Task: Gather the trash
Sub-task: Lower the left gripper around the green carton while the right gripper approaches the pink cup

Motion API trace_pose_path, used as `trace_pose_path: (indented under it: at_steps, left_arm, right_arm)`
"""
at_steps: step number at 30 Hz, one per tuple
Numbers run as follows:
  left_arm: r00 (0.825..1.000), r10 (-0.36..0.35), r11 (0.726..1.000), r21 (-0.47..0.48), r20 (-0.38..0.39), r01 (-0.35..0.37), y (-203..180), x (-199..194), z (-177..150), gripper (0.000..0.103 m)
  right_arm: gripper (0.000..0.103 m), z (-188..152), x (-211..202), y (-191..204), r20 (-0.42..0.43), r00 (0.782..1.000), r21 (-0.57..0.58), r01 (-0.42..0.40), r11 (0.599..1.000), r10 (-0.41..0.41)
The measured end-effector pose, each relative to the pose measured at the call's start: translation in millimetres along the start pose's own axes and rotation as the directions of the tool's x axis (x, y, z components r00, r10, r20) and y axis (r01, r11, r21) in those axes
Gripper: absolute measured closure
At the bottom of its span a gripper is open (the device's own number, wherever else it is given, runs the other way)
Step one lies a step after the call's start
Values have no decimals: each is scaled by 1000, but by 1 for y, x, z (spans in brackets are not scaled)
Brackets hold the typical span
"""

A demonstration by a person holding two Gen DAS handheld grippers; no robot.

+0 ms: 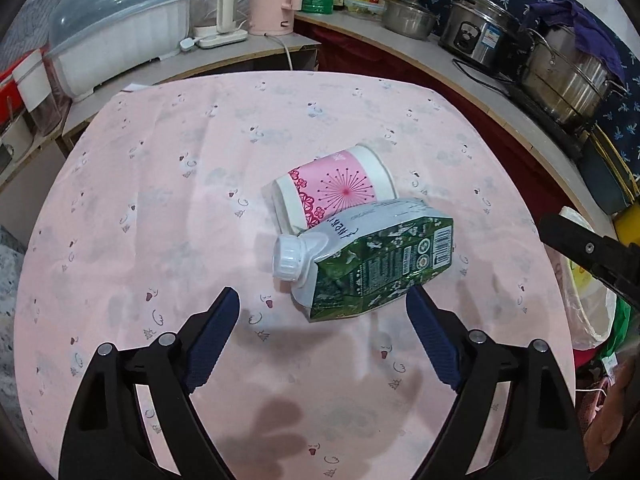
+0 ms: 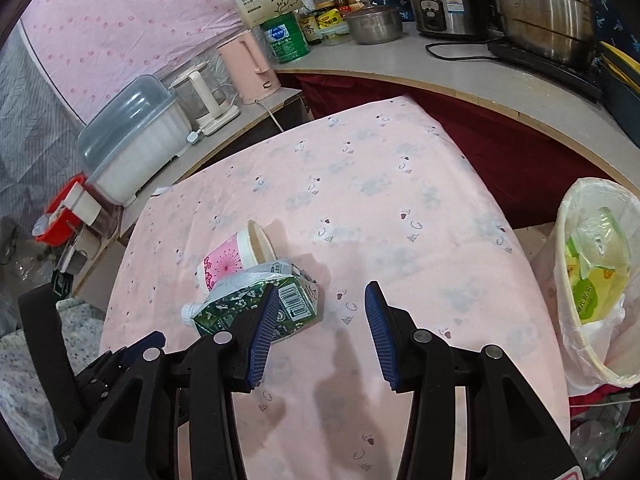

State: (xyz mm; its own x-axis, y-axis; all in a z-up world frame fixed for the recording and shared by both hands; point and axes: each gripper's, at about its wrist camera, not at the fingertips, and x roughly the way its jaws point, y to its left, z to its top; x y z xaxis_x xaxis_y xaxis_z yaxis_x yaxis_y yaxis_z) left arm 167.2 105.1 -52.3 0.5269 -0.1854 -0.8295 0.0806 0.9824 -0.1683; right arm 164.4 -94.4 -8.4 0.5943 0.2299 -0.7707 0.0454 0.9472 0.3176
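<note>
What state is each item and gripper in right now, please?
Paper cup: on its side, empty.
Carton: lying flat, crumpled, capped, touching the cup.
Trash bin: lined, partly filled.
Left gripper: open, empty.
Right gripper: open, empty.

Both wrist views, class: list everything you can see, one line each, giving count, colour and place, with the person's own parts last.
Carton: one, green and white with a white cap, lying on the table, resting against the cup.
Paper cup: one, pink and white, lying on its side behind the carton.
Tablecloth: one, pink, printed, covering the table.
Bin: one, cream with a clear liner, right of the table, wrappers inside.
Kettle: one, pink, on the counter behind.
Dish box: one, white with a clear lid, counter left.
Tin: one, green, on the counter.
Steel pots: several, silver, counter right.
Left gripper: one, black with blue pads, open, above the carton.
Right gripper: one, same colours, open, empty.
</note>
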Motion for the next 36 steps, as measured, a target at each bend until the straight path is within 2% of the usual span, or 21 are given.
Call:
trace_pose_path:
  at_steps: [9, 12, 14, 15, 18, 19, 20, 22, 23, 28, 30, 32, 33, 36]
  left_arm:
    - [996, -65, 995, -83, -64, 60, 9, 34, 3, 23]
    - [992, -97, 991, -100, -79, 89, 10, 40, 5, 33]
    - [988, -129, 988, -100, -88, 120, 9, 42, 5, 45]
    - [987, -135, 987, -99, -91, 126, 8, 42, 5, 46]
    - [983, -154, 985, -96, -96, 145, 9, 42, 4, 59]
    - [981, -165, 983, -98, -103, 155, 10, 42, 4, 75]
    - [980, -164, 983, -106, -116, 152, 11, 44, 3, 86]
    - [977, -172, 981, -116, -127, 157, 15, 45, 3, 97]
    - [977, -170, 981, -117, -131, 155, 17, 45, 2, 99]
    - [978, -166, 981, -126, -123, 151, 28, 42, 3, 98]
    - [981, -159, 980, -135, -112, 144, 33, 39, 4, 91]
    - [984, -148, 981, -141, -96, 134, 38, 35, 6, 67]
    - [987, -138, 982, -143, -87, 125, 40, 33, 7, 63]
    - [989, -125, 982, -150, -75, 113, 45, 30, 10, 62]
  right_arm:
    - [59, 7, 32, 14, -38, 999, -16, -15, 1000, 15]
    - [59, 14, 42, 20, -48, 998, -26, -37, 999, 35]
    - [59, 19, 50, 24, -57, 997, -28, -55, 998, 53]
    - [59, 21, 54, 26, -60, 996, -28, -61, 998, 60]
    - [59, 29, 66, 34, -71, 994, -40, -84, 996, 81]
    - [59, 31, 70, 37, -78, 993, -48, -90, 995, 86]
    - [59, 34, 75, 41, -85, 992, -56, -99, 994, 94]
    - [56, 38, 84, 47, -100, 988, -67, -121, 990, 114]
    - [55, 40, 90, 50, -106, 987, -71, -131, 989, 123]
    - [54, 56, 111, 65, -123, 984, -104, -144, 984, 131]
    - [54, 61, 117, 68, -128, 983, -113, -146, 983, 132]
    - [54, 64, 124, 69, -133, 984, -120, -137, 983, 121]
    - [54, 66, 127, 69, -139, 983, -121, -134, 984, 117]
    - [54, 62, 134, 70, -160, 984, -141, -107, 984, 84]
